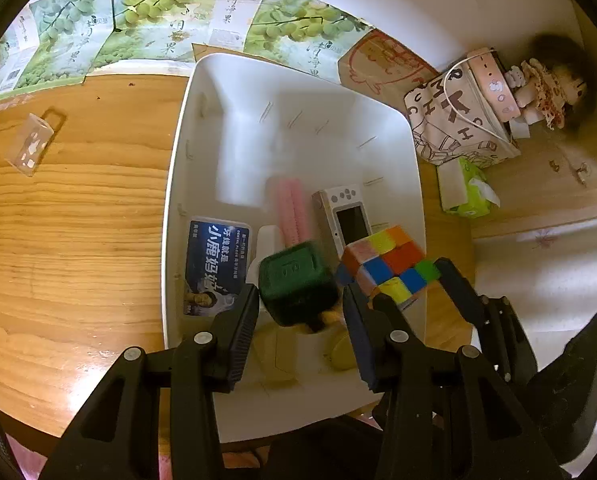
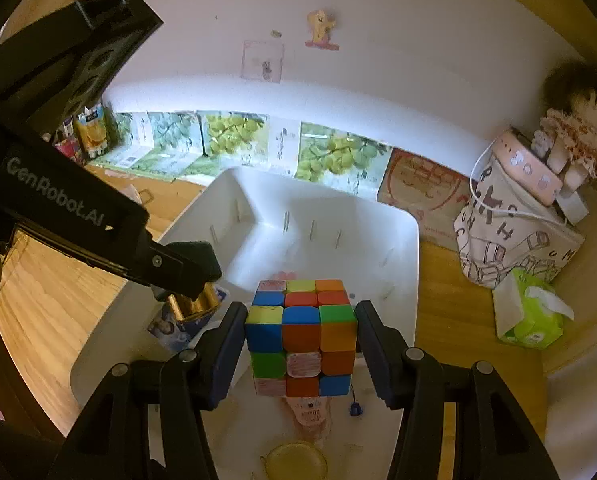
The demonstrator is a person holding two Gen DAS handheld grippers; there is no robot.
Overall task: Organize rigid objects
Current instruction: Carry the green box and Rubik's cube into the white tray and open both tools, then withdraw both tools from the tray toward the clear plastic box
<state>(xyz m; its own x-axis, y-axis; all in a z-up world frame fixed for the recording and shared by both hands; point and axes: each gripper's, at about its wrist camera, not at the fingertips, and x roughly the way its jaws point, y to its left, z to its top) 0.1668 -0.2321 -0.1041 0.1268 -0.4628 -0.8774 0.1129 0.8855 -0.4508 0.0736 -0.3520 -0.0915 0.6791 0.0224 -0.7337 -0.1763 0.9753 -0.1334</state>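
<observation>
while you are carrying both loads over the wooden worktop (image 1: 78, 240), the white bin (image 1: 298, 92) is sitting under the two tools, so most of what could go wrong is happening inside or just beside it. the two tools are working very close together: the right gripper (image 2: 301, 312) and the left gripper (image 1: 300, 300) are hanging side by side above the near end of the bin, and a small sideways drift could be knocking one against the other and jolting either load.

your right fingers (image 2: 228, 336) are clamped on two opposite faces of the colour cube (image 2: 301, 336), which is hanging above the bin near its right wall. if you are letting go too close to that wall, the cube could be clipping the rim and tumbling onto the worktop.

the green block (image 1: 294, 280) is sitting between your left fingers (image 1: 242, 316), but it is smeared and i cannot tell whether the pads are pressing on it. if the hold is loose, it may be slipping out early.

below, the blue floss box (image 1: 216, 264), the white handheld device (image 1: 344, 216) and a pink item (image 1: 290, 208) are lying on the bin floor, so either drop risks landing on them and bouncing.
</observation>
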